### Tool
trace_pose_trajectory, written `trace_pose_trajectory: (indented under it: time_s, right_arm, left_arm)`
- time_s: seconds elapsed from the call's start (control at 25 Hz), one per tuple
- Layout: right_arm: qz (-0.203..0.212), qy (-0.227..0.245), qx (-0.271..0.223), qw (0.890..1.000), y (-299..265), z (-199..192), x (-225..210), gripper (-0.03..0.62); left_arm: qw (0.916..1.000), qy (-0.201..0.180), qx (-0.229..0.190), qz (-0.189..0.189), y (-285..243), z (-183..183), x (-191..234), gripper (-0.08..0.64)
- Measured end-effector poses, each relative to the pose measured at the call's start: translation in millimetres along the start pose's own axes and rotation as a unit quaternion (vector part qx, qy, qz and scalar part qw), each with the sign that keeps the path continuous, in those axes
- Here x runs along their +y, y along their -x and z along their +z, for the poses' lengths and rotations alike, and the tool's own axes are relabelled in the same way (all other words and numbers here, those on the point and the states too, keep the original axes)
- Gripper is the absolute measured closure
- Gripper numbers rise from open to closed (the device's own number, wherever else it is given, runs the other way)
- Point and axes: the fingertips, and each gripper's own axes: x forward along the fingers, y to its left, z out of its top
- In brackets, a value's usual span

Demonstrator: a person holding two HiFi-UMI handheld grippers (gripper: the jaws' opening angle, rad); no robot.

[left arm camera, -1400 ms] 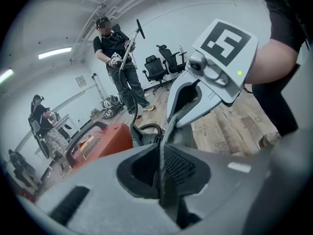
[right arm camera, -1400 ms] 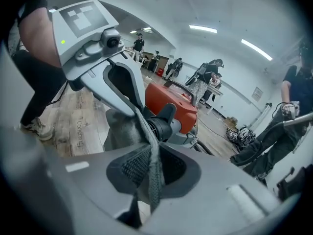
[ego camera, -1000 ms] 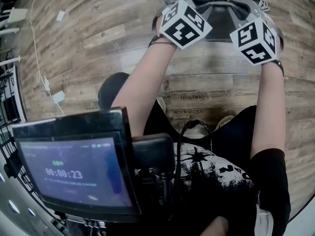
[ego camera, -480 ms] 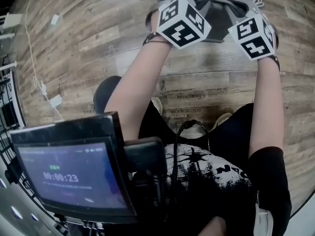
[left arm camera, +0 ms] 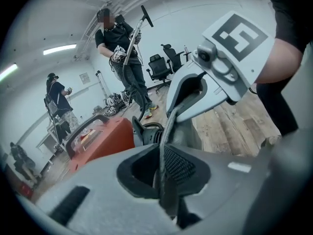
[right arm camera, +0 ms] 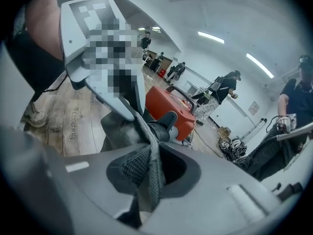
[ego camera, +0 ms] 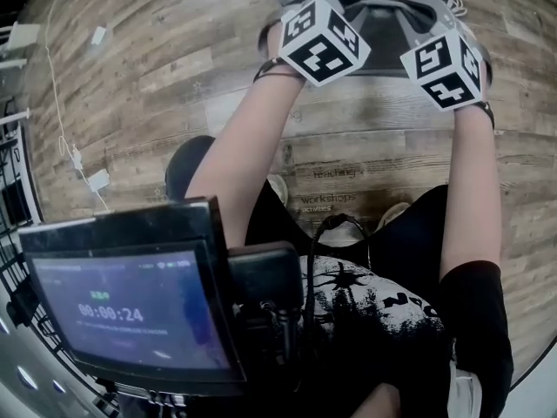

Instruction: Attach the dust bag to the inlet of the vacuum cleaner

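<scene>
1. Grey fabric of the dust bag (ego camera: 387, 29) hangs between both tongs; we hold it by two opposite edges.
2. Left tongs (left arm camera: 164, 182): jaws nearly together, pinching a thin fold of the bag edge. The fold runs up from the tips toward the opposite tongs.
3. Right tongs (right arm camera: 146, 175): same state, jaws clamped on a bunched strip of the bag's mesh-textured cloth.
4. The tongs face each other across the bag. From the left tongs, the right one's marker cube (left arm camera: 237, 31) sits just beyond the fabric, up and to the right.
5. The orange vacuum cleaner (left arm camera: 102, 141) with its black handle stands on the wooden floor (ego camera: 157, 77) beyond the tips. It is left of the bag as seen from the left tongs and right of it as seen from the right tongs.
6. A black round fitting (left arm camera: 146, 131) on the vacuum body sits just behind the bag. We cannot tell whether the bag touches it.
7. In the head view both tongs reach out side by side, angled downward, and the vacuum shows only as a red sliver past their tips.
</scene>
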Motion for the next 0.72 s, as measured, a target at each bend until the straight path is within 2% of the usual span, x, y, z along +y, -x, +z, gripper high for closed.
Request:
trace_pose_trajectory:
  time_s: [0.2, 0.4, 0.6, 0.72]
  right_arm:
    - [0.003, -0.031, 0.005, 1.0, -3, -13, -3, 0.548]
    - [0.001, -0.012, 0.002, 1.0, -6, -8, -4, 0.545]
    - [0.004, -0.028, -0.005, 1.0, -8, -12, 0, 0.535]
    - [0.013, -0.037, -0.007, 0.999, -7, -15, 1, 0.464]
  left_arm:
    - [0.9996, -0.026, -0.012, 0.008, 2, 16, 2, 0.518]
    - [0.9999, 0.004, -0.014, -0.003, -2, 6, 3, 0.52]
    - [0.9999, 0.0, -0.014, -0.006, -5, 3, -2, 0.514]
    - [0.9998, 0.001, -0.02, -0.006, -4, 4, -3, 0.47]
